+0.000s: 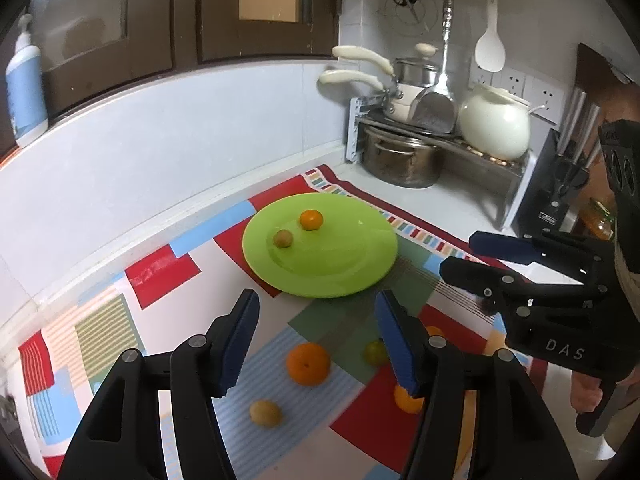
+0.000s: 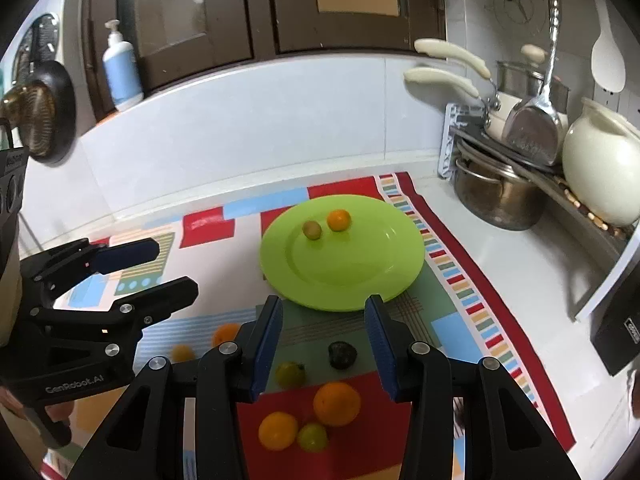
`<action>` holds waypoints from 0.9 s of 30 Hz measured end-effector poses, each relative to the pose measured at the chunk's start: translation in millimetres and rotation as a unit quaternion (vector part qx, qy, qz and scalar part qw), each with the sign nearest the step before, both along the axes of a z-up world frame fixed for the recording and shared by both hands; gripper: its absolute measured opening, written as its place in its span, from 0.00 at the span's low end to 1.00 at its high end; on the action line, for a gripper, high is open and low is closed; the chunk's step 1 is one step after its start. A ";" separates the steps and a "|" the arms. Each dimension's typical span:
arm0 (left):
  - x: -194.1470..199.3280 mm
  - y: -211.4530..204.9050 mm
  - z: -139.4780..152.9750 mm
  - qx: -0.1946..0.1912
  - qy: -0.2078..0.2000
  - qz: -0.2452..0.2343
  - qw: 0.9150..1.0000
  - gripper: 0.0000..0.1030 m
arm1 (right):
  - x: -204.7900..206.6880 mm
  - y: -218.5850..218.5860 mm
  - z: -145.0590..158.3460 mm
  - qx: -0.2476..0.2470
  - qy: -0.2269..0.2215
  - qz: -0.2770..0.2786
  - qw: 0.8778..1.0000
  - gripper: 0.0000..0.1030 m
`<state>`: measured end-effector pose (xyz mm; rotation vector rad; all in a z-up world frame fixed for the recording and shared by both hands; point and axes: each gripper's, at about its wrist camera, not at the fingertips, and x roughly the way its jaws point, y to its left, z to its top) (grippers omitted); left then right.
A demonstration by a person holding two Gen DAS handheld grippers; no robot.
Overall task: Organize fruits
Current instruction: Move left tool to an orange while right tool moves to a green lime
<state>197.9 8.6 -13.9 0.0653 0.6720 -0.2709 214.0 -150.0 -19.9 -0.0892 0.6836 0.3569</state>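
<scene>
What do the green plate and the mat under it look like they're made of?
Plate: probably glossy plastic or melamine, possibly glazed ceramic; uniform lime colour with soft highlights on the rim. Mat: likely printed woven cloth; matte, lies flat, patchwork blocks and a striped border. Neither is certain from looks alone.

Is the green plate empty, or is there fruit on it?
Not empty. The green plate holds two fruits: a small orange and a small greenish-brown fruit beside it. The others lie on the cloth.

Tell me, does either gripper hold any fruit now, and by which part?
Nothing is held: left gripper and right gripper both have open, empty jaws.
</scene>
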 end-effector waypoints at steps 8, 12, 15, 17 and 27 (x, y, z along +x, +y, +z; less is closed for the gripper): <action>-34.8 -13.9 0.4 0.007 -0.023 -0.022 0.999 0.61 | -38.4 -7.8 8.4 -0.005 -0.035 0.015 0.999 0.42; -48.9 -20.6 -3.6 0.014 -0.045 -0.033 0.998 0.63 | -52.3 -10.5 7.1 -0.016 -0.044 0.022 0.999 0.42; -56.8 -26.3 -8.2 0.025 -0.055 -0.045 0.997 0.63 | -61.5 -12.2 3.5 -0.030 -0.049 0.027 0.998 0.42; -60.8 -29.2 -11.2 0.030 -0.060 -0.054 0.996 0.63 | -66.1 -12.6 -0.6 -0.039 -0.048 0.031 0.998 0.42; -69.1 -42.6 -39.7 0.058 -0.052 -0.106 0.991 0.63 | -79.8 -9.8 -23.1 -0.085 -0.038 0.067 0.993 0.42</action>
